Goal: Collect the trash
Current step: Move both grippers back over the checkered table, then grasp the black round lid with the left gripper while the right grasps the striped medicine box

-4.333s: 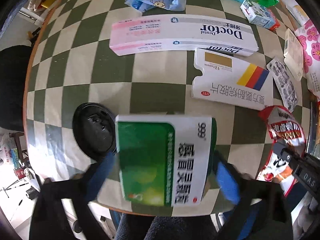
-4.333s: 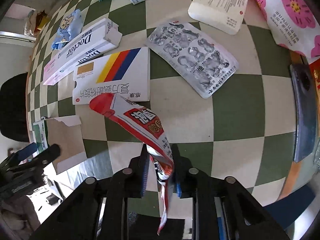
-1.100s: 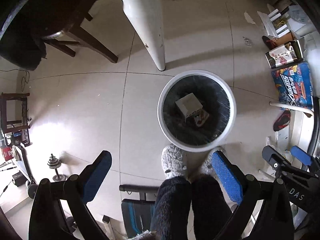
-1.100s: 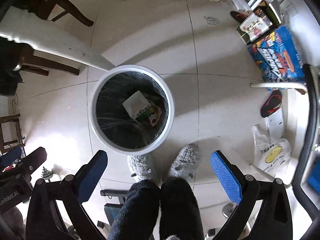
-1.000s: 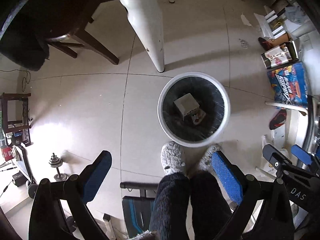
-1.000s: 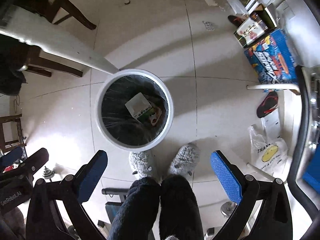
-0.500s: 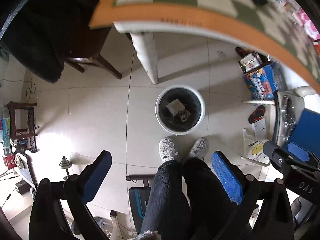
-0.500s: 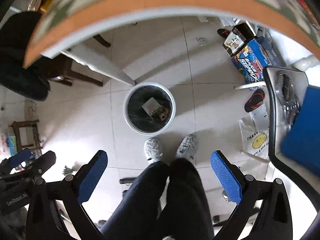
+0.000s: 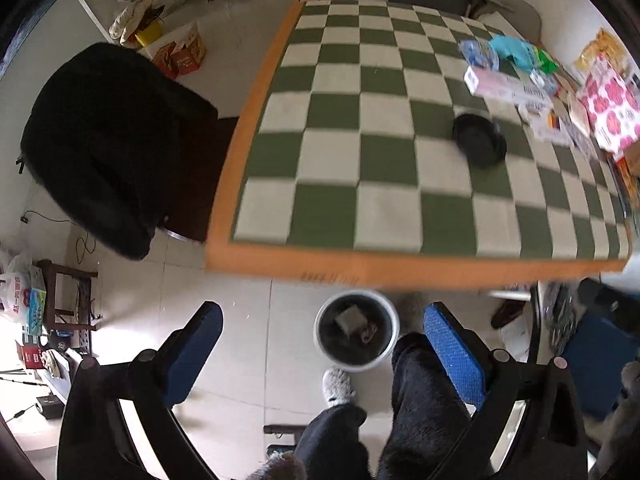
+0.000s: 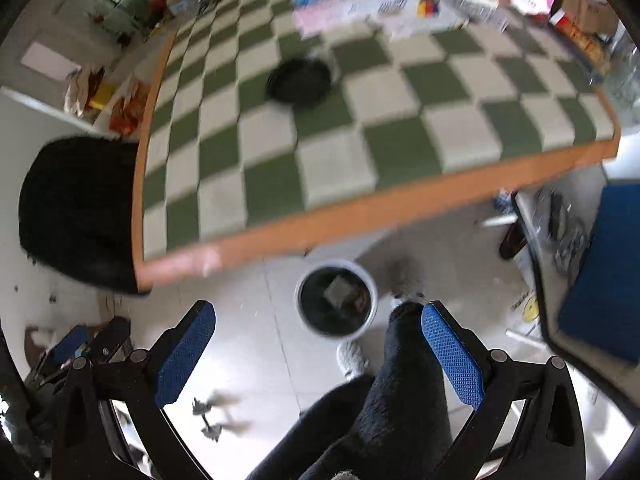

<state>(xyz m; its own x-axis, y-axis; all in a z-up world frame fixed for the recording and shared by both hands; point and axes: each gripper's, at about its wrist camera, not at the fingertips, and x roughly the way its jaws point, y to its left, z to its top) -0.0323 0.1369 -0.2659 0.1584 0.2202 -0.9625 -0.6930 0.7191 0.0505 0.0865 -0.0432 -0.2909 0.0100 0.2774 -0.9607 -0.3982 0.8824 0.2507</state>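
Note:
My left gripper is open and empty, held above the table's near edge. My right gripper is open and empty too. The white trash bin stands on the floor below the table edge, with a box and a wrapper inside; it also shows in the right wrist view. On the green-and-white checkered table lie a black round lid, a pink-and-white toothpaste box and more packaging at the far right. The lid and the blurred boxes show in the right wrist view.
A black chair stands left of the table. The person's dark-trousered legs and grey slippers are beside the bin. A pink flowered package lies at the table's right. Clutter sits on the floor at the right.
Both grippers have risen from over the bin up above the table level; the tabletop has come into view. Earlier they let go of the green box and the red wrapper into the bin.

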